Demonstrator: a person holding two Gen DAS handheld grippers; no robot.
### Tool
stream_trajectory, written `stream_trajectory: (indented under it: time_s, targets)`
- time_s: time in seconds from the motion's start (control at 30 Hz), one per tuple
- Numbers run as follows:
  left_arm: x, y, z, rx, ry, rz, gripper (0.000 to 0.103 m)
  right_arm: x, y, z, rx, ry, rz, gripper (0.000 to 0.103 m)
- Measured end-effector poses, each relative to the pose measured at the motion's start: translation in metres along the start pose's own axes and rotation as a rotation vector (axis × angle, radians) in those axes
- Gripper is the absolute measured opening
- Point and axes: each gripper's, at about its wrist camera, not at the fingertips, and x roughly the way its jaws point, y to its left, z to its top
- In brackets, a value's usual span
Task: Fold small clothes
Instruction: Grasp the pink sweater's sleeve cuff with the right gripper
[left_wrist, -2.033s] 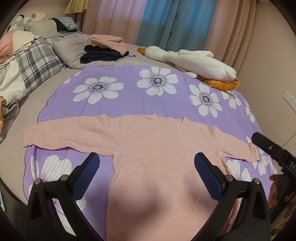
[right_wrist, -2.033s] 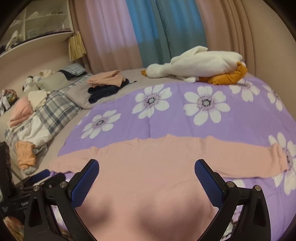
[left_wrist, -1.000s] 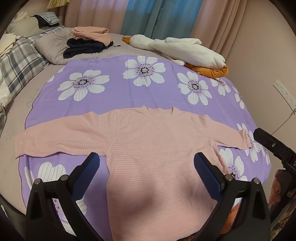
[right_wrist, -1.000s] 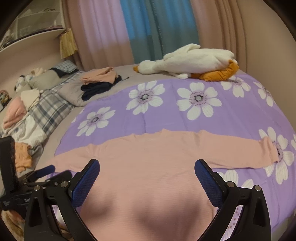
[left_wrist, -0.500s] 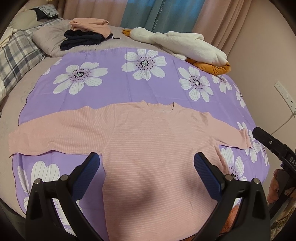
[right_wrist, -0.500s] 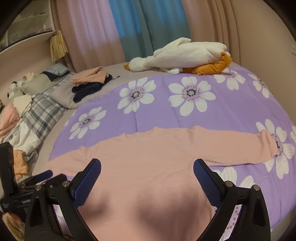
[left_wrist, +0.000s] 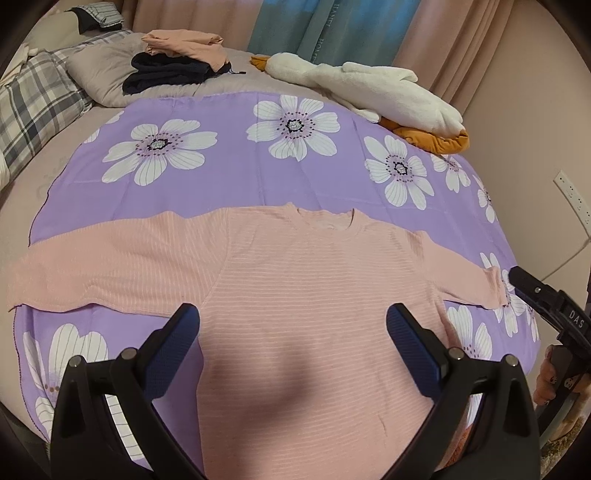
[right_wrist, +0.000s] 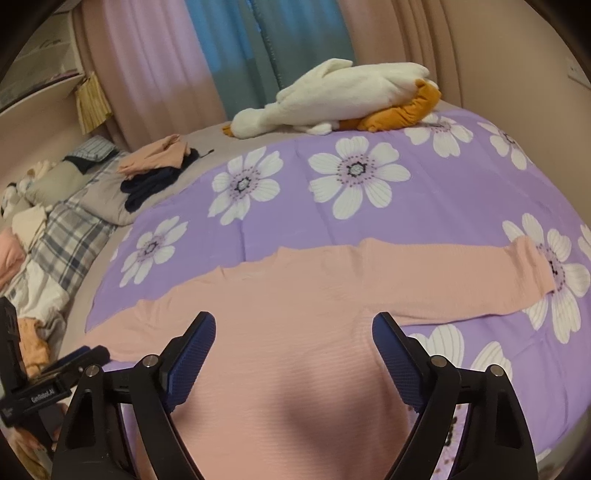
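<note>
Pink top (left_wrist: 317, 295) flat, right gripper (right_wrist: 293, 354) fingers closing, empty

From my left camera I see the pink long-sleeved top (left_wrist: 314, 288) lying flat, seemingly front up, on the purple flowered sheet (left_wrist: 236, 177), neckline toward twelve o'clock, sleeves stretched out to nine and three, faint pale stripes across its body.

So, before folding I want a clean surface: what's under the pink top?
The pink top lies flat on a purple flowered sheet, which shows on every side of it. Whatever is directly beneath the fabric is covered.
</note>
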Motion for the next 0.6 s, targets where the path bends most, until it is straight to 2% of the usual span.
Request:
stream_trajectory:
  time_s: [0.17,0.3,0.33,0.4,0.47,0.53,0.6]
  targets:
    - [0.015,0.006,-0.004,-0.015,0.016,0.016,0.095,0.003,-0.053,0.007,0.131,-0.005,0.005,0.081]
    - [0.033,0.016,-0.009,-0.051,0.057,0.026,0.084,0.009,-0.133,0.013,0.318,0.002,-0.066,0.068]
    - [0.039,0.018,-0.010,-0.063,0.069,0.028,0.079,0.012,-0.154,0.013,0.353,0.004,-0.089,0.060]
    - [0.049,0.020,-0.014,-0.069,0.087,0.034,0.073,0.017,-0.195,0.013,0.425,0.016,-0.157,0.049]
    - [0.057,0.019,-0.015,-0.070,0.102,0.038,0.068,0.026,-0.237,0.009,0.517,0.031,-0.233,0.049]
    - [0.068,0.019,-0.019,-0.074,0.125,0.040,0.059,0.034,-0.267,0.006,0.585,0.045,-0.273,0.049]
    - [0.075,0.020,-0.022,-0.077,0.148,0.039,0.053,0.042,-0.289,0.002,0.650,0.061,-0.301,0.049]
